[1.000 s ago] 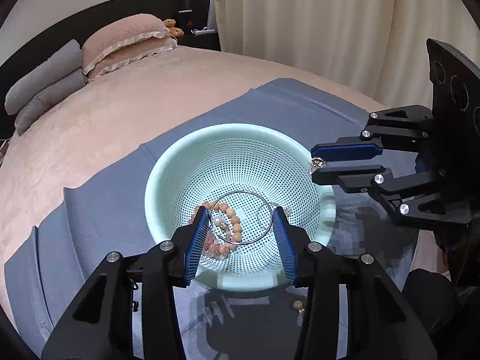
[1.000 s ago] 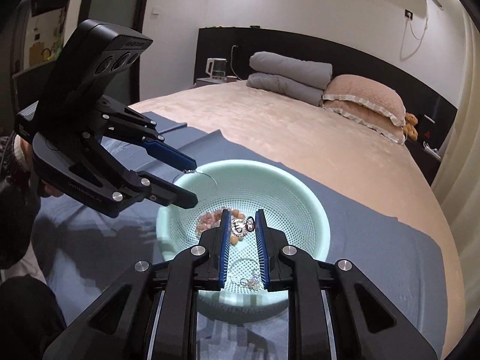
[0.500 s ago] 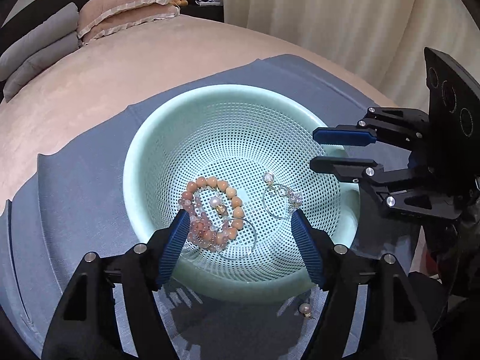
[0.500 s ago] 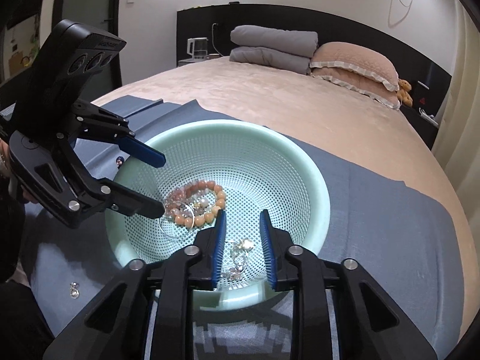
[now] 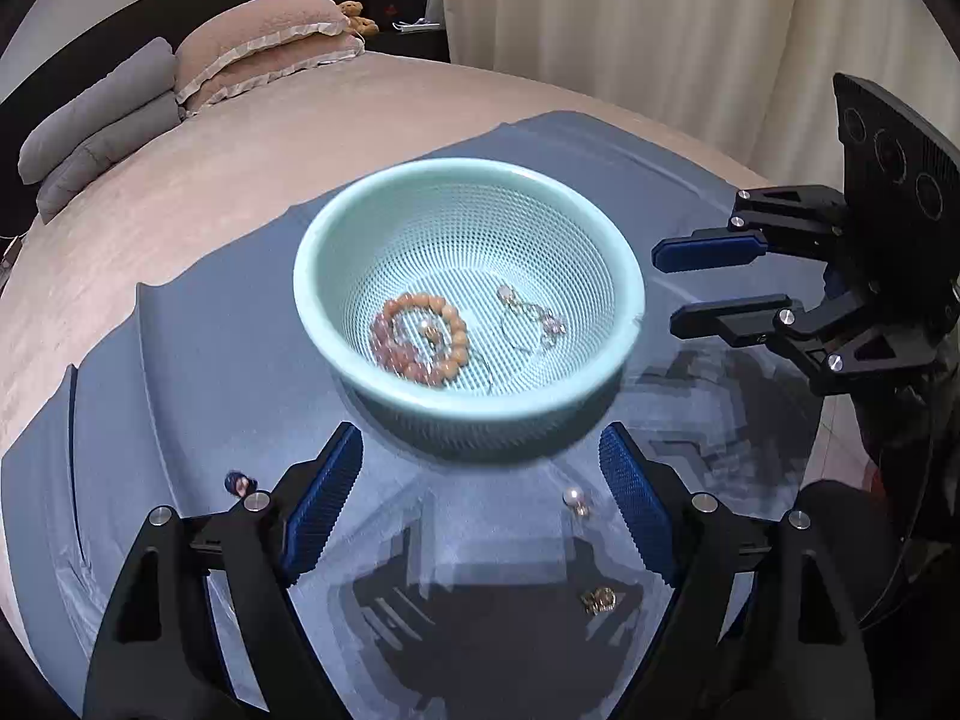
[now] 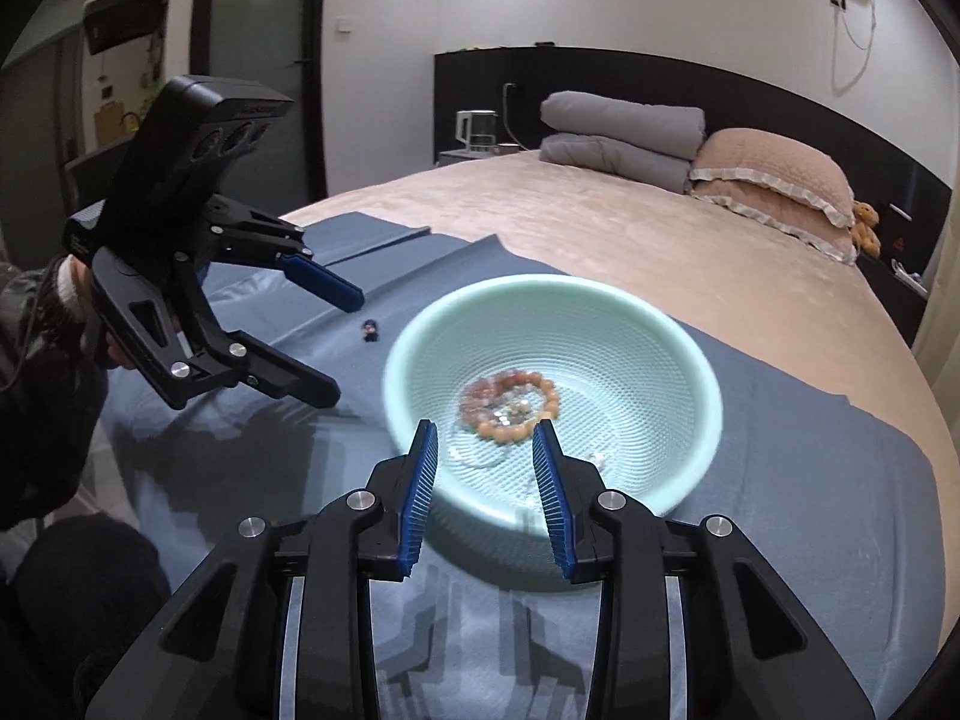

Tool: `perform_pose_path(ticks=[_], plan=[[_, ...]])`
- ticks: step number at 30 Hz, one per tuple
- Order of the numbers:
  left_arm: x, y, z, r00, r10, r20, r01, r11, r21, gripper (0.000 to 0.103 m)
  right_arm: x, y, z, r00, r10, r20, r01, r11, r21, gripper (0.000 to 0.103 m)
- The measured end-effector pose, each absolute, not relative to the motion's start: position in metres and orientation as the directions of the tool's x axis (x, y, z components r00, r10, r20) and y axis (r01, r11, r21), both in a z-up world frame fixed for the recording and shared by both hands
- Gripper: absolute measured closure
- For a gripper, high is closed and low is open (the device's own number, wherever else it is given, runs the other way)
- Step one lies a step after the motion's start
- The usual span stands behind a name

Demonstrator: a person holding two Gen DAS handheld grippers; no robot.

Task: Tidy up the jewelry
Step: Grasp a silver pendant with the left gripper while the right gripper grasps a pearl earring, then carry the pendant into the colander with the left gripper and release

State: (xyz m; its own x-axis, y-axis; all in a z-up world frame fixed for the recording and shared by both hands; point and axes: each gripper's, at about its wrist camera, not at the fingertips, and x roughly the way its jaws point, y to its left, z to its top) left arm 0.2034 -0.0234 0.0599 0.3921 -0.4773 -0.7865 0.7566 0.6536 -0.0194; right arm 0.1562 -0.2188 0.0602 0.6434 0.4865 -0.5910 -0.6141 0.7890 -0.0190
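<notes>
On the blue-grey cloth point(image 5: 180, 372) sits the mint perforated bowl point(image 5: 468, 180), with a beaded bracelet point(image 5: 420, 336) at 7 o'clock inside it and a silver chain piece point(image 5: 531, 315) at 4 o'clock. At 6 o'clock outside the bowl, the left gripper point(image 5: 480, 480) is opening, nothing between its pads, a pearl earring point(image 5: 576, 499) on the cloth nearby. At 3 o'clock the right gripper point(image 5: 690, 288) is released and empty.

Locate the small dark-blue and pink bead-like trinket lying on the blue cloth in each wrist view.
Left wrist view: small dark-blue and pink trinket sits low on the left, on the blue cloth, just left of the left gripper.
Right wrist view: the trinket sits left of centre, on the cloth between the left gripper and the basket.
Shared landmark: the mint-green perforated plastic basket.
</notes>
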Motion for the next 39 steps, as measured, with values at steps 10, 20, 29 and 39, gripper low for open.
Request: perform_pose_path(ticks=[10,20,29,39], plan=[[0.149,-0.017,0.012,0.275,-0.524,-0.806,0.857,0.513,-0.041,0.023,0.146,-0.181,0.015,0.486,0.533,-0.693,-0.73,0.684,0.014,0.072],[0.156,-0.023,-0.024,0.187,-0.557,-0.809,0.878,0.465,-0.117,0.023,0.167,-0.156,-0.016,0.409,0.531,-0.742,-0.762,0.646,0.043,0.072],[0.164,-0.021,-0.032,0.246,-0.546,-0.801,0.856,0.511,-0.085,0.084,0.171,-0.152,-0.029,0.413,0.503,-0.759,-0.746,0.665,0.035,0.075],[0.147,-0.019,-0.03,0.256,-0.522,-0.814,0.857,0.513,-0.059,0.089,0.155,-0.173,-0.02,0.451,0.454,-0.769,-0.694,0.72,0.018,0.094]])
